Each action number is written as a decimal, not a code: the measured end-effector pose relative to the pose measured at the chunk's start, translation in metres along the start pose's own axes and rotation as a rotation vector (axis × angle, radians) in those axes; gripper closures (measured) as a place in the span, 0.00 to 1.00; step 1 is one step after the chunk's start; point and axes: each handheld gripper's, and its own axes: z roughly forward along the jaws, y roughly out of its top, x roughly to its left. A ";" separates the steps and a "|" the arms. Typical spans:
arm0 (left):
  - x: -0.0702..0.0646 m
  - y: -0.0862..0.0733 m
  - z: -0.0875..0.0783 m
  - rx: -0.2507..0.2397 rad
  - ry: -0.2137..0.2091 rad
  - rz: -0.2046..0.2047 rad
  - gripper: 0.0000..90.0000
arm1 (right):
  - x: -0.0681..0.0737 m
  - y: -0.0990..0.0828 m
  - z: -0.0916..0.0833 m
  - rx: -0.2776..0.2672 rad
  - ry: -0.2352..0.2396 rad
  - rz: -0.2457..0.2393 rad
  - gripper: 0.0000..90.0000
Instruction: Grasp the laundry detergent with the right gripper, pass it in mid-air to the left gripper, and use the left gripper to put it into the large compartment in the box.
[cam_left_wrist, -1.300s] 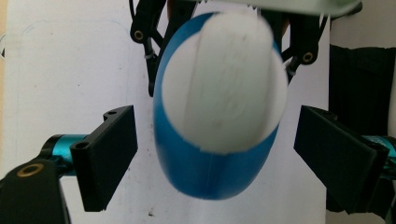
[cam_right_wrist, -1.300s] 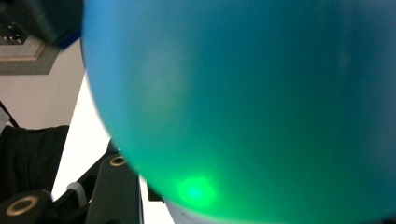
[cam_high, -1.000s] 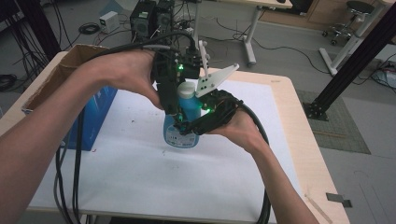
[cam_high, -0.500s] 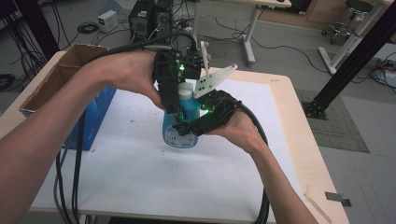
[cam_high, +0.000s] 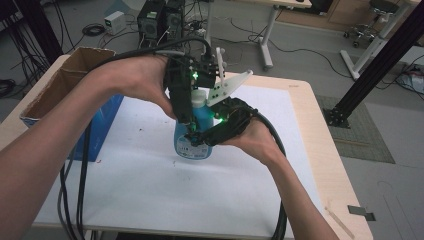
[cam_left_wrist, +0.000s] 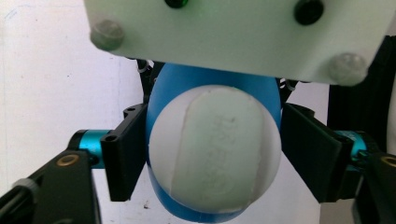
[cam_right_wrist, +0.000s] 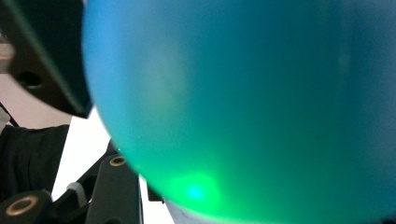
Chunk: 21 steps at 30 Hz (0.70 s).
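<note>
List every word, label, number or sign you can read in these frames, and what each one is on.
Nothing can be quoted with confidence.
Embossed lettering on the white cap of the blue bottle: raised characters show in the left gripper view, too faint to read.
Label low on the blue bottle's front, in the high view: print too small and blurred to read.
Blue side of the cardboard box: no legible text.
</note>
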 end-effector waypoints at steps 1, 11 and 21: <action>0.000 0.000 0.000 0.003 -0.002 -0.001 0.30 | 0.000 0.000 0.000 0.000 -0.003 -0.002 0.51; 0.001 0.001 0.002 0.011 -0.006 0.000 0.33 | 0.001 0.000 0.001 -0.001 0.004 0.002 0.51; 0.002 0.003 0.002 0.013 -0.004 -0.004 0.36 | 0.000 -0.001 0.001 -0.003 0.001 0.001 0.51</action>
